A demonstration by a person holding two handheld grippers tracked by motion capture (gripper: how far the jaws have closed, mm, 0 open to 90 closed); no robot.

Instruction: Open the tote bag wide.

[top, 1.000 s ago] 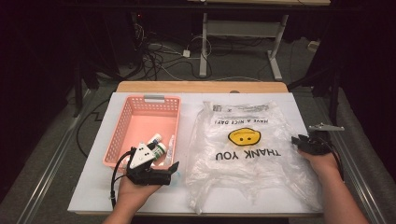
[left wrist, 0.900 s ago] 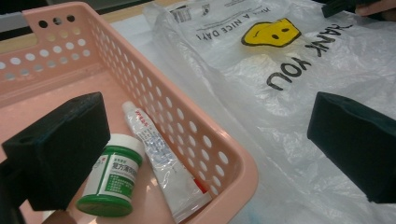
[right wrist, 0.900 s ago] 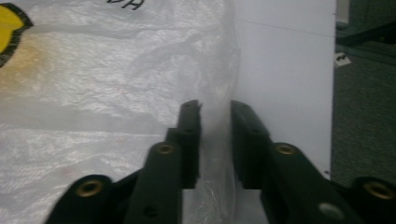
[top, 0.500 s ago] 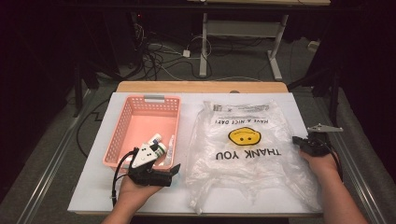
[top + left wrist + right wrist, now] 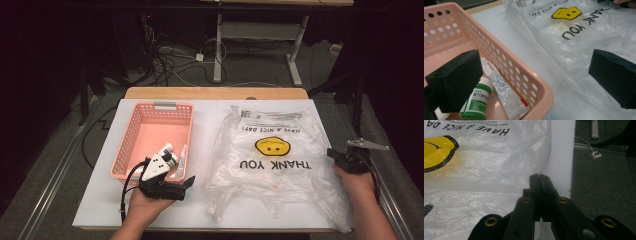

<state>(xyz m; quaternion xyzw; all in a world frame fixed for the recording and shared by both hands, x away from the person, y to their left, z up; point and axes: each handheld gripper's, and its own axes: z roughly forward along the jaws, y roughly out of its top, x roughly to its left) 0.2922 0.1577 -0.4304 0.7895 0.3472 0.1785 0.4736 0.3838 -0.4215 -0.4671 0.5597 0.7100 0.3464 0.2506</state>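
High view: left gripper (image 5: pixel 172 184) sits at the near right corner of the pink basket (image 5: pixel 131 145), jaws spread wide, while the right gripper (image 5: pixel 336 155) rests at the right edge of the clear "THANK YOU" plastic bag (image 5: pixel 274 165) lying flat on the white table (image 5: pixel 205 130). Left gripper view: open jaws straddle the basket's corner, one inside over a green-capped white bottle (image 5: pixel 477 100) and a tube (image 5: pixel 501 88) lying side by side, the other outside over the bag. Right gripper view: jaws pressed together at the bag's edge; whether film is pinched between them cannot be told.
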